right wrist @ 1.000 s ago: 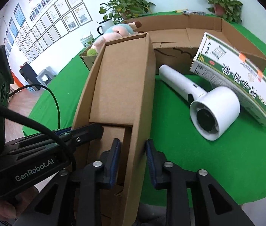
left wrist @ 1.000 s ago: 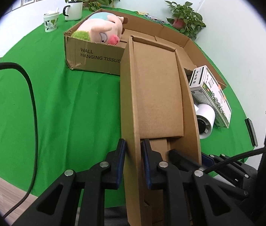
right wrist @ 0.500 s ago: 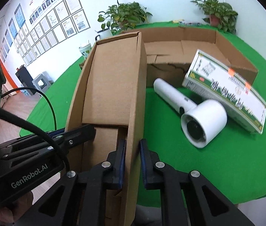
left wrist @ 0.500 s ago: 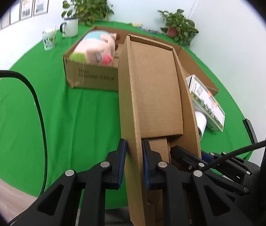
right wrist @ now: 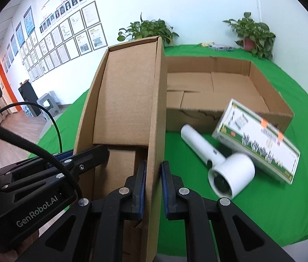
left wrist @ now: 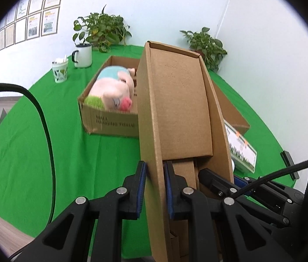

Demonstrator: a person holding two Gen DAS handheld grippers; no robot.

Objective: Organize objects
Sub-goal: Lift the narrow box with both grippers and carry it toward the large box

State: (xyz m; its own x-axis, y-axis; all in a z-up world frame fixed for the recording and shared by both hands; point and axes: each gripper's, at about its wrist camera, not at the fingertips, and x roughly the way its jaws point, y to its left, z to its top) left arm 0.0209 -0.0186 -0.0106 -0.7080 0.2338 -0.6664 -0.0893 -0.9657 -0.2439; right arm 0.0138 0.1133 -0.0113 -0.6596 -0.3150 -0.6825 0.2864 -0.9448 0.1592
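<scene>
Item: empty corrugated carton (left wrist: 175, 109), open-topped, held clear above the green bench (left wrist: 44, 142) by both side walls.

Left gripper (left wrist: 155, 187) is clamped on the left wall; right gripper (right wrist: 153, 187) is clamped on the right wall, near the rim. Judged light, stiff along the walls but prone to flex and twist; thin edges may slip from the pads under uneven pull. Best hold: low on opposite walls, level. Nearby on the bench: tissue carton with plush pig (left wrist: 114, 91), shallow tray box (right wrist: 230, 87), white hair dryer (right wrist: 224, 166), printed green-and-white box (right wrist: 258, 139).
</scene>
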